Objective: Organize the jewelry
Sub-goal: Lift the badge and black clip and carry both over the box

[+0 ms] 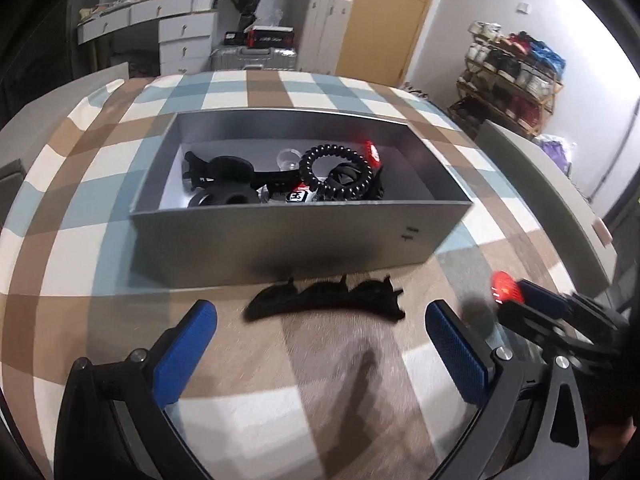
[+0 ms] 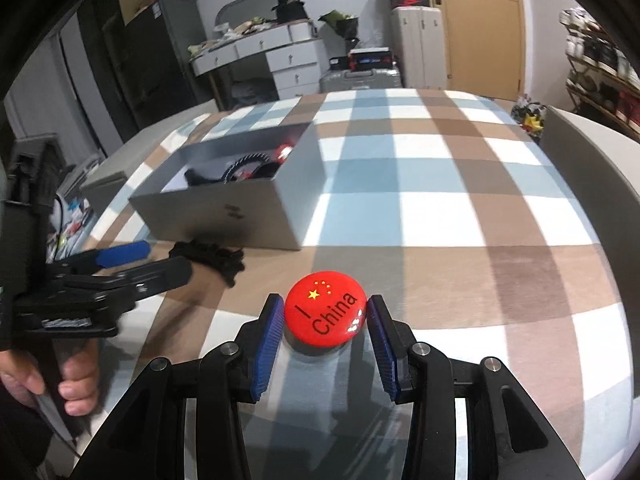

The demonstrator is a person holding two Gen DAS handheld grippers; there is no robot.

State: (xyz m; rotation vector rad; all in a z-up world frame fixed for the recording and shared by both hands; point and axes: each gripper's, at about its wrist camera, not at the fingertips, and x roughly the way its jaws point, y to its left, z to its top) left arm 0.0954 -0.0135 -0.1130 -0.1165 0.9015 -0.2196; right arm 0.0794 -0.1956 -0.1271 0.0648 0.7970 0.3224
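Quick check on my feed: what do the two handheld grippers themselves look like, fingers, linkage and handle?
Both match. The left gripper has two blue fingers with a fine textured grip face, mounted on black angular linkage arms joined by silver round pivot bolts. The right gripper has the same blue ribbed fingers, black linkage with triangular cut-outs and silver bolts. In the right wrist view, the left unit has a black handle.

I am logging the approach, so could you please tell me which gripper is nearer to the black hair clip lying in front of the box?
Left. The left gripper is open right before the black hair clip; the right gripper, holding the red badge, is off to its right.
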